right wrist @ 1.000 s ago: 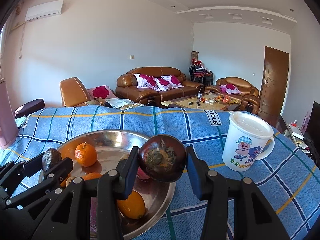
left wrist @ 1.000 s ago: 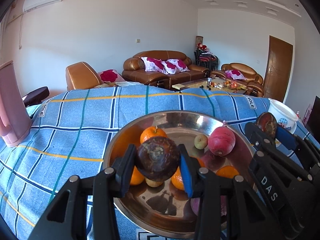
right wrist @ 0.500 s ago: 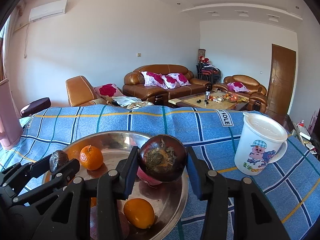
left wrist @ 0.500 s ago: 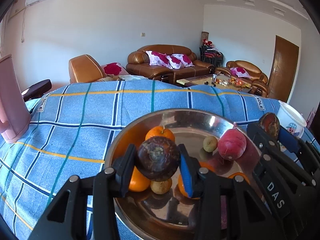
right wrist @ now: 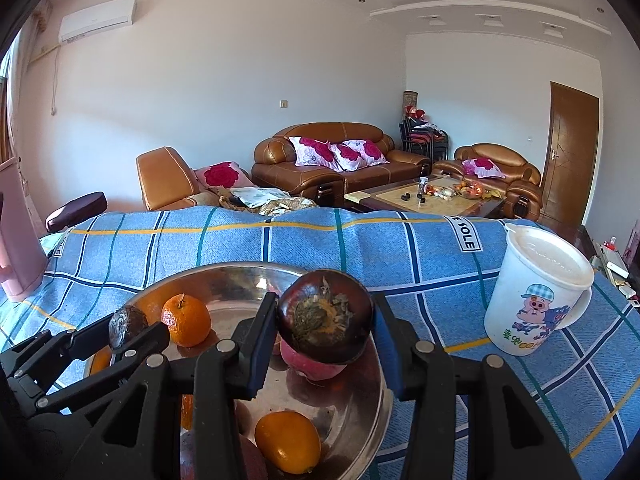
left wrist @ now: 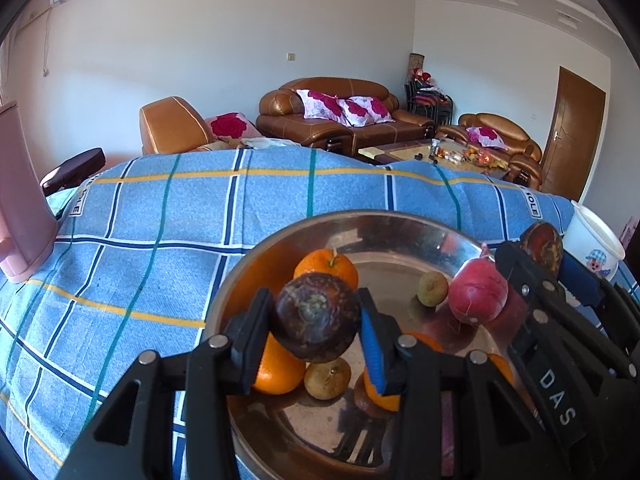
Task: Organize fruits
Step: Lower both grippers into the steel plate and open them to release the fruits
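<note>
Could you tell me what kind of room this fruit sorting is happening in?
Most likely a home living room: brown leather sofas with floral cushions, a coffee table and a wall air conditioner stand behind the cloth-covered table.

A home living room is shown. Brown leather sofa (right wrist: 336,160) is seen against the wall, coffee table (right wrist: 432,196) placed just beside it.

Two close, forward-facing wrist views over one shared metal bowl (left wrist: 256,256).
</note>
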{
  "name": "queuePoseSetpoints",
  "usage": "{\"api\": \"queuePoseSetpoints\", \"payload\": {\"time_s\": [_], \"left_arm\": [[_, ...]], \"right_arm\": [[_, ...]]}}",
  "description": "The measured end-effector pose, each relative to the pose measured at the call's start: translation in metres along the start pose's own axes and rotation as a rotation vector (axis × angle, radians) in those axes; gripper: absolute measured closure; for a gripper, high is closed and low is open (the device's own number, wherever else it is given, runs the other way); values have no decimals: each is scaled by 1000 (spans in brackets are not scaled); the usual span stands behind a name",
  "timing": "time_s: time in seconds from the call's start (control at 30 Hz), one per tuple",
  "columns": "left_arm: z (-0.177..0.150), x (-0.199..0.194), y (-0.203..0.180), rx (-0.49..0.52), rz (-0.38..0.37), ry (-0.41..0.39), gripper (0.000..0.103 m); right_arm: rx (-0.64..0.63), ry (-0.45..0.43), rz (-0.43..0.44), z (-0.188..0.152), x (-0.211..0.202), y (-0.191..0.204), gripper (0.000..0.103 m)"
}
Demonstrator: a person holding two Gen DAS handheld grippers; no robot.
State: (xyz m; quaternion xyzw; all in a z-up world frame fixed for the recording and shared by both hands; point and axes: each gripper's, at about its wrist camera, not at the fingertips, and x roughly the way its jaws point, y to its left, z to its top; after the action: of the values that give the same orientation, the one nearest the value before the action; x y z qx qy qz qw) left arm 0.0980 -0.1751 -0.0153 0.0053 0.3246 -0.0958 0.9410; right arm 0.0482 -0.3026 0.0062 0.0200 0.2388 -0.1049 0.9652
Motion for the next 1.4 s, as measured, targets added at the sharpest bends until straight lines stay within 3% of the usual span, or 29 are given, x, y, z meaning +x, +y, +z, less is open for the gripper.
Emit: {"api": "queuePoseSetpoints", "payload": {"time_s": [0.5, 1.4], "left_arm": [[2, 9, -4, 10, 11, 27, 60], [-1, 6, 0, 1, 19, 14, 60]], "right_arm": [[-5, 53, 27, 0, 10, 2, 55], [40, 41, 77, -3, 6, -5, 55]]}}
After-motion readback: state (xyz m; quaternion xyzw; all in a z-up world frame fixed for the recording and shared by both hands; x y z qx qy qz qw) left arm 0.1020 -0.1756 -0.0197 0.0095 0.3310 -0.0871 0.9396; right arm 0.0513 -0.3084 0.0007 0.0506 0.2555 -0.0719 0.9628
